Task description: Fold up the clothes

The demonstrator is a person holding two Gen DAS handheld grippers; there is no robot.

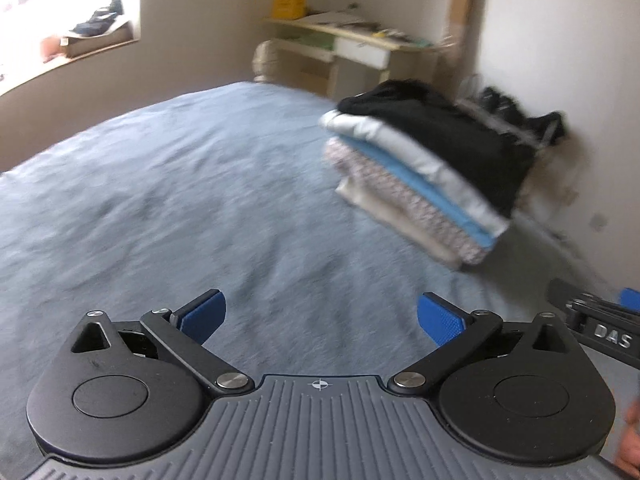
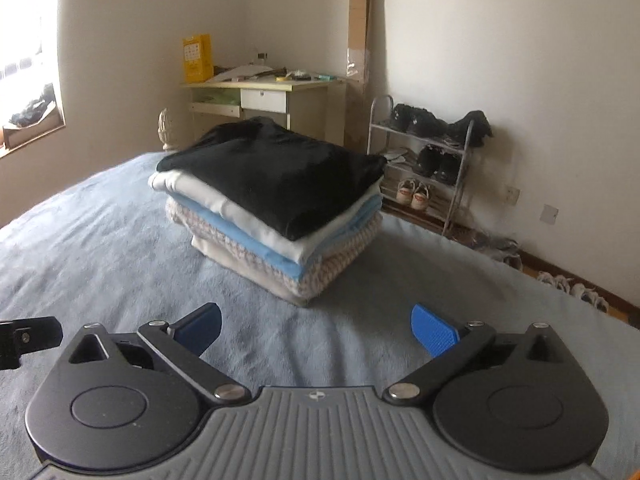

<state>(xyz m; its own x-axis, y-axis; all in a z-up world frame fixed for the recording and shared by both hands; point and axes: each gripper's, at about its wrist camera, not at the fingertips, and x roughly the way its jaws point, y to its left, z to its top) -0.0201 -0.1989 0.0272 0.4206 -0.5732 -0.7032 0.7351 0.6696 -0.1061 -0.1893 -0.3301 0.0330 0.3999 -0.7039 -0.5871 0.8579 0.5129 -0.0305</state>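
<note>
We see a stack of folded clothes (image 2: 272, 204) in the middle of the frame, sitting on the blue bed (image 2: 100, 240). A black top (image 2: 276, 172) lies on the pile, then white, light blue and knitted layers under it. The clothes look soft, light and floppy, so we think one piece would sag if pinched at one spot. We would take a piece by two corners, or hold the whole pile from below at both sides. Our left gripper (image 1: 320, 318) and right gripper (image 2: 316, 330) are both spread wide and hold nothing.
</note>
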